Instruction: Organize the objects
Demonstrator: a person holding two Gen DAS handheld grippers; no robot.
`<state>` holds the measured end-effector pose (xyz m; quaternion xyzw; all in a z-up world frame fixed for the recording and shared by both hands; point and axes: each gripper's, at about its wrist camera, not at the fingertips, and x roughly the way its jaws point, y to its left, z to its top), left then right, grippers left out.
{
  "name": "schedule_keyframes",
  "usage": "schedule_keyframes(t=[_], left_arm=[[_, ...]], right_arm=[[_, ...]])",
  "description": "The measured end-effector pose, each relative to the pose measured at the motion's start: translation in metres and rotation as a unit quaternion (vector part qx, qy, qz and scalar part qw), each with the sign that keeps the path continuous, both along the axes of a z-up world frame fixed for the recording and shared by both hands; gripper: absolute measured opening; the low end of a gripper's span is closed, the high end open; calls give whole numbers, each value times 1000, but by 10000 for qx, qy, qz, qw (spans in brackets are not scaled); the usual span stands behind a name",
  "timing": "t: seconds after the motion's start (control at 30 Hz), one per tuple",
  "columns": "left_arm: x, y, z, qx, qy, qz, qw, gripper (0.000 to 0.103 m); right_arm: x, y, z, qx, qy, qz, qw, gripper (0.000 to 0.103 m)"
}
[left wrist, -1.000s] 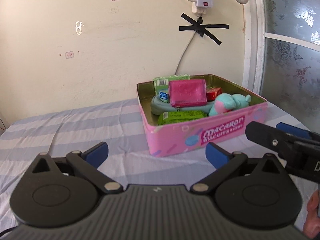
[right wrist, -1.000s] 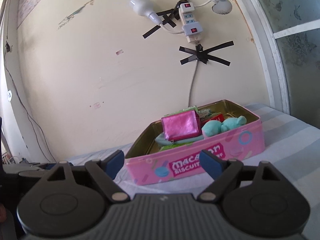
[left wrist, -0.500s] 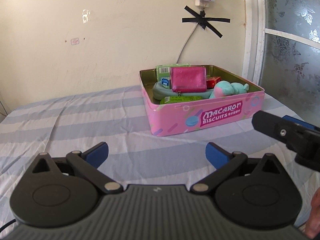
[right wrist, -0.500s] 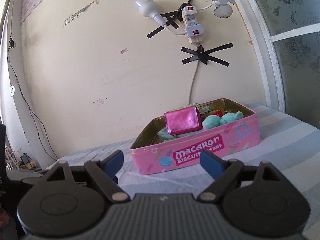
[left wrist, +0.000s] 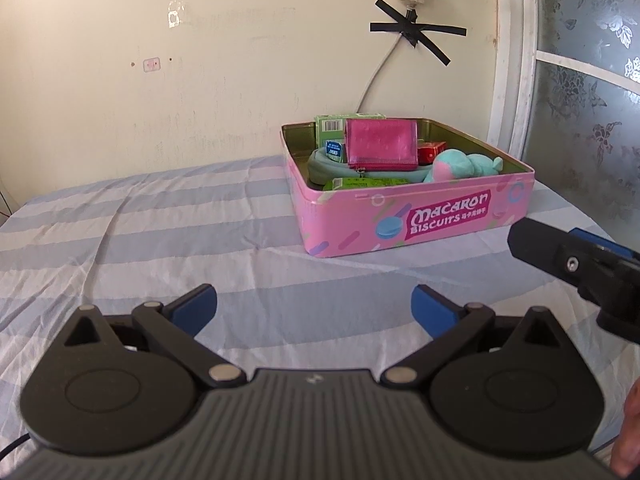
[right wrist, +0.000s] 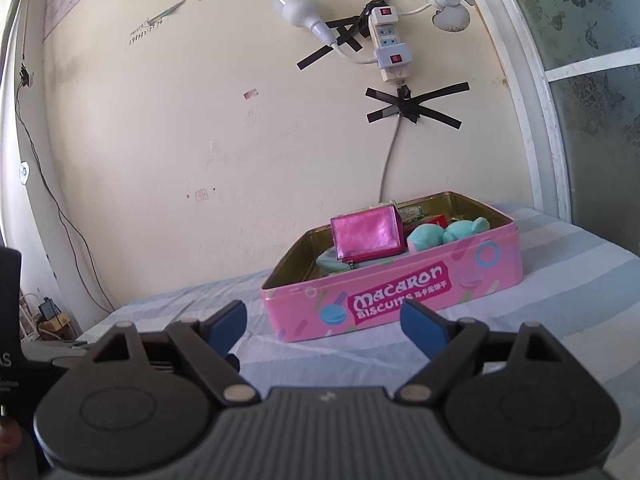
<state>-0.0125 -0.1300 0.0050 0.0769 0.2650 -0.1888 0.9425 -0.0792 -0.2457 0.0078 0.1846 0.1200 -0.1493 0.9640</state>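
Observation:
A pink biscuit tin (left wrist: 416, 218) (right wrist: 400, 292) stands open on the striped sheet near the wall. Inside it a shiny pink wallet (left wrist: 381, 144) (right wrist: 366, 234) leans upright, with a teal and pink plush toy (left wrist: 460, 166) (right wrist: 444, 234) to its right. A green box (left wrist: 330, 130), a red box (left wrist: 432, 152), a green packet (left wrist: 368, 183) and a grey-green pouch (left wrist: 320, 164) also lie in it. My left gripper (left wrist: 314, 308) hangs open and empty short of the tin. My right gripper (right wrist: 322, 322) is open and empty too, its finger (left wrist: 560, 256) showing at the right of the left wrist view.
A blue and white striped sheet (left wrist: 160, 224) covers the surface. A cable (left wrist: 372, 80) runs down the wall behind the tin from a taped power strip (right wrist: 388, 44). A frosted glass panel in a white frame (left wrist: 516, 80) stands to the right. Cables and clutter (right wrist: 48, 312) lie far left.
Both grippers have drawn back from the tin, which now looks smaller and farther. The left wrist view has tipped down, showing more sheet. Both stay open and empty.

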Motion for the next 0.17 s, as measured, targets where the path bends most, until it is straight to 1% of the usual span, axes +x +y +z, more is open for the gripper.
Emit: schedule_keyframes(t=[0.17], left_arm=[[1, 0, -1, -23, -19, -59, 10000, 103]], right_arm=[[2, -1, -2, 10, 30, -1, 10000, 87]])
